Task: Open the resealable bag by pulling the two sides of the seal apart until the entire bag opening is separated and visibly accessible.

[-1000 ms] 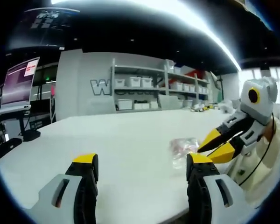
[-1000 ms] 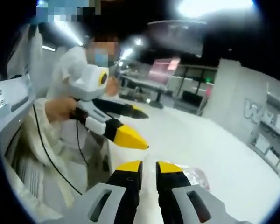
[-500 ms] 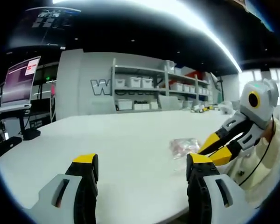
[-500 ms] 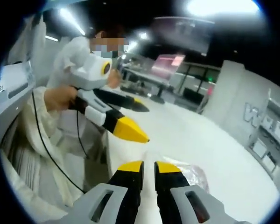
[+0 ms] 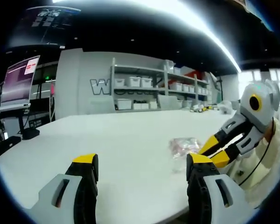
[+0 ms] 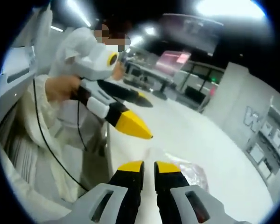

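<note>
In the right gripper view, the right gripper (image 6: 149, 169) has its fingers nearly clenched, a thin gap between them and nothing in it. Just beyond the tips and a little to their right, the resealable bag (image 6: 189, 171) lies crumpled on the white bench (image 6: 200, 140). In the left gripper view, the left gripper (image 5: 142, 164) has its fingers spread wide and released; the bag (image 5: 183, 146) sits past its right finger.

The bag looks light, thin and slippery, likely to slide or bunch. Each gripper should pinch one lip just above the seal, though the seal cannot be made out. Shelving (image 5: 149, 88) stands far behind.
</note>
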Demonstrator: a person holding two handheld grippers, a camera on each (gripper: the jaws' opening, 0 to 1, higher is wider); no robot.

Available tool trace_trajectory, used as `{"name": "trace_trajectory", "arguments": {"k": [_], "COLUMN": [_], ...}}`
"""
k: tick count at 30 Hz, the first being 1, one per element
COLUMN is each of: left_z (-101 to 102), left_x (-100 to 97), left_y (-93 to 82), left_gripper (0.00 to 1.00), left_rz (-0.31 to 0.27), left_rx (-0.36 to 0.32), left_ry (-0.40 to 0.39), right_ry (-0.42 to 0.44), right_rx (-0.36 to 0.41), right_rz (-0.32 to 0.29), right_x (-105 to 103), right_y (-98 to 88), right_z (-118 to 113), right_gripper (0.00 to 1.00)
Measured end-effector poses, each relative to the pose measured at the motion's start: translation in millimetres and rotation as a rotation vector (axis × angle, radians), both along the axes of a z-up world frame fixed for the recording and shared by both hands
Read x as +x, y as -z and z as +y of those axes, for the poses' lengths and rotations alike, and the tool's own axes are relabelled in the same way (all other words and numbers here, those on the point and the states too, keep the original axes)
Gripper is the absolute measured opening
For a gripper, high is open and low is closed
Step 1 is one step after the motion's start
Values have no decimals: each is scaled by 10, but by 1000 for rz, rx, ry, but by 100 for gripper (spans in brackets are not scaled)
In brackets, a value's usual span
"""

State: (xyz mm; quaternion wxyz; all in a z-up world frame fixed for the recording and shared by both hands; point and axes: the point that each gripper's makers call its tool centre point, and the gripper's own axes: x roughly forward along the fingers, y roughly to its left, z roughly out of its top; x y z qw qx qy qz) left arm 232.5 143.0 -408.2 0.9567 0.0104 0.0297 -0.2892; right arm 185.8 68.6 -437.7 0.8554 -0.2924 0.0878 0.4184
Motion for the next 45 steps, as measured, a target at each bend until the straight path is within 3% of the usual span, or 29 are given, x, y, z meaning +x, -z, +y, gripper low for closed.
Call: {"name": "trace_trajectory", "arguments": {"k": [18, 29, 40, 45], "left_z": [-25, -65, -161, -237], "left_x": [3, -3, -23, -70], "left_y": [-24, -9, 0, 15], "left_gripper": [76, 76, 73, 72], "left_rz": [-4, 7, 30, 40], "left_rx": [6, 5, -38, -32], "left_ry": [7, 13, 43, 79], "right_ry": [11, 29, 91, 109], "right_rx": [10, 73, 281, 320], "right_rz": [29, 53, 86, 77], "right_x": [15, 36, 120, 131], "right_y": [66, 52, -107, -156], "right_z": [-41, -83, -173, -205], "right_gripper": [0, 0, 0, 0]}}
